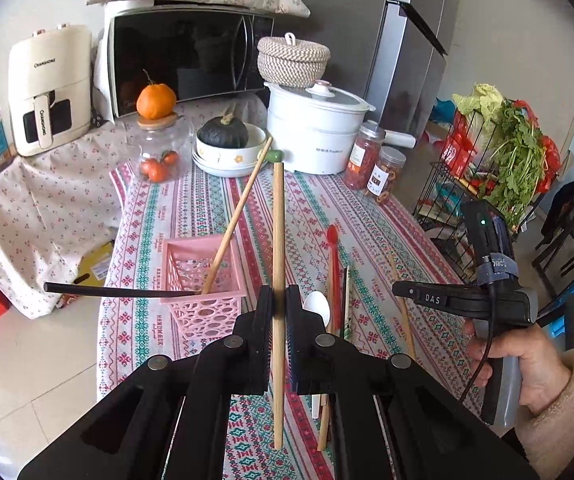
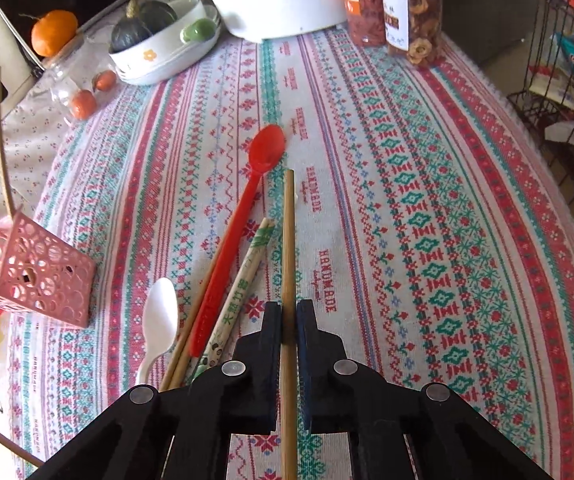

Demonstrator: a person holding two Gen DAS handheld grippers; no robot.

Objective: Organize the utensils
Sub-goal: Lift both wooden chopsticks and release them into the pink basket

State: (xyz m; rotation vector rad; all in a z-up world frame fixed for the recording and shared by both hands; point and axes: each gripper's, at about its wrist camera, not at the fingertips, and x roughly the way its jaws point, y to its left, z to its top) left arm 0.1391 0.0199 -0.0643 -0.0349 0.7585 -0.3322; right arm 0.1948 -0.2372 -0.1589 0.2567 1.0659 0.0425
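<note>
My left gripper [image 1: 280, 300] is shut on a wooden chopstick [image 1: 278, 240] and holds it above the table, right of the pink perforated basket [image 1: 203, 280]. The basket holds another wooden chopstick [image 1: 239, 216] and a black stick [image 1: 119, 291]. My right gripper [image 2: 288, 312] is shut on a wooden chopstick [image 2: 288, 240] lying along the tablecloth. Left of it lie a red spoon [image 2: 243, 216], a paper-wrapped chopstick pair [image 2: 243, 280], more wooden chopsticks [image 2: 191, 320] and a white spoon [image 2: 159, 320]. The basket [image 2: 39, 276] shows at the left edge of the right wrist view.
At the back of the table [image 2: 427, 200] stand a white cooker [image 1: 315, 128], a bowl with a squash [image 1: 227, 140], a glass jar with an orange on top [image 1: 159, 148] and snack jars [image 2: 411, 12]. A wire rack with vegetables [image 1: 499, 152] stands right of the table.
</note>
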